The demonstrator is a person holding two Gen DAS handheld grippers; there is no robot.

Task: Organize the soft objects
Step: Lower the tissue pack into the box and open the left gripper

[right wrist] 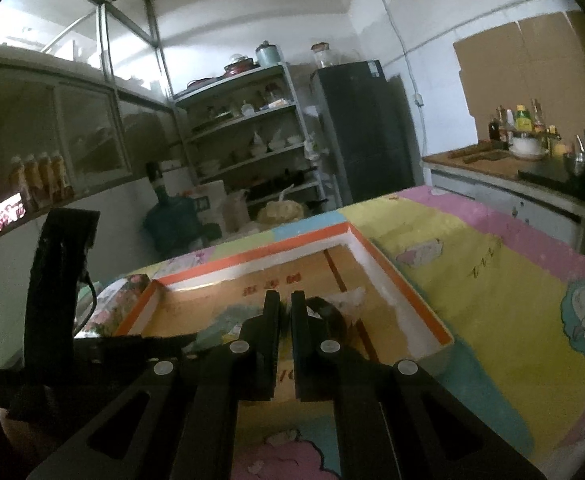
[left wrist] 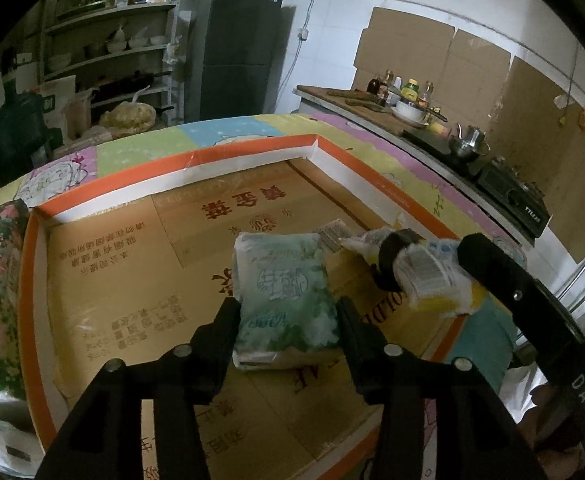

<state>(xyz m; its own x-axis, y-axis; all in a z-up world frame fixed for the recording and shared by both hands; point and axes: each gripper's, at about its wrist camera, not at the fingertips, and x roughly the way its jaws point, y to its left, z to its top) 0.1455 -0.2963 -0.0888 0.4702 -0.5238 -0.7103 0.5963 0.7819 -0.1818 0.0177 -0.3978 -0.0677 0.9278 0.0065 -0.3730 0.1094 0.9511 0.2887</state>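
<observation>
A shallow orange-rimmed cardboard tray (left wrist: 172, 168) lies on a pastel cartoon cloth (right wrist: 492, 280). Flat on its floor rests a green-and-white soft packet (left wrist: 284, 280). My left gripper (left wrist: 288, 310) straddles the packet's near end, its fingers (left wrist: 224, 328) beside the packet's edges without squeezing it, so it is open. To the right, just above the tray's right side, hangs a crinkly clear-wrapped packet (left wrist: 428, 272) with white, blue and yellow print, and my right gripper (right wrist: 286, 300) is shut on it. In the right wrist view only a wisp of its plastic (right wrist: 352, 296) shows past the fingers.
A floral-wrapped bundle (left wrist: 0, 264) lies against the tray's left rim, and a white packet (left wrist: 0, 440) sits at the lower left. A counter (left wrist: 372, 112) with bottles, a bowl, a kettle and a stove runs along the right. Shelves (left wrist: 112, 40) and a dark fridge (left wrist: 240, 48) stand behind.
</observation>
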